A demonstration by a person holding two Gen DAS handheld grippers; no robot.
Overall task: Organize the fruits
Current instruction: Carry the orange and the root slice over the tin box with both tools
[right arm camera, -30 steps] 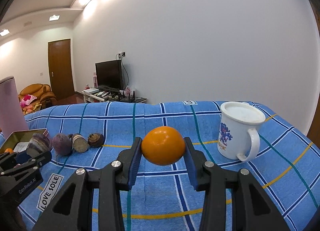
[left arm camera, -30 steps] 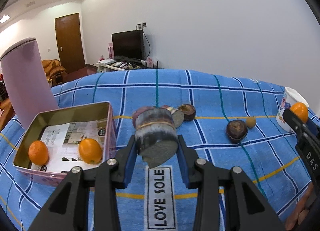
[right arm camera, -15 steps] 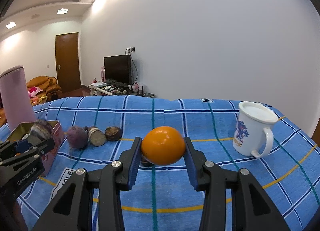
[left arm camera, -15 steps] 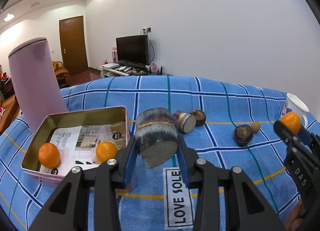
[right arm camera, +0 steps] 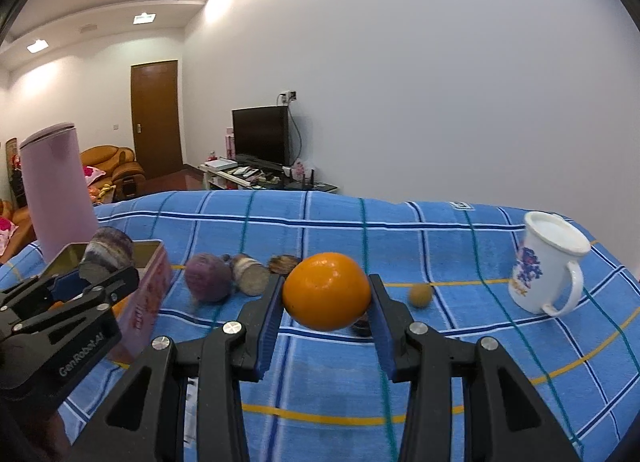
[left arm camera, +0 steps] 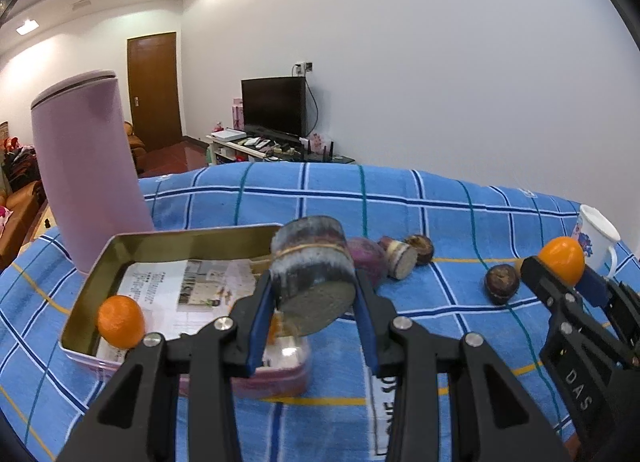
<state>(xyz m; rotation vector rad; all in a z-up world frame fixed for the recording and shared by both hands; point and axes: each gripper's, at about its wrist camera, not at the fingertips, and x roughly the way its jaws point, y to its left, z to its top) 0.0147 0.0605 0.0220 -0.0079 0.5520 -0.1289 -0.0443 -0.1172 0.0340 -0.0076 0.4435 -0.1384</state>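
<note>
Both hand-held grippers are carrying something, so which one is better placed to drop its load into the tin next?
Left, probably: its hand-held gripper holds the cut purple piece at the tin's near corner, while the right holds its orange farther off.

A blue checked cloth point(right arm camera: 460, 362) covers the table; on it stand a pink canister point(left arm camera: 86, 178) and open tin point(left arm camera: 96, 282) near the left edge; a mug point(right arm camera: 548, 266) sits near the right edge; dark fruits point(right arm camera: 208, 278) lie between.
</note>
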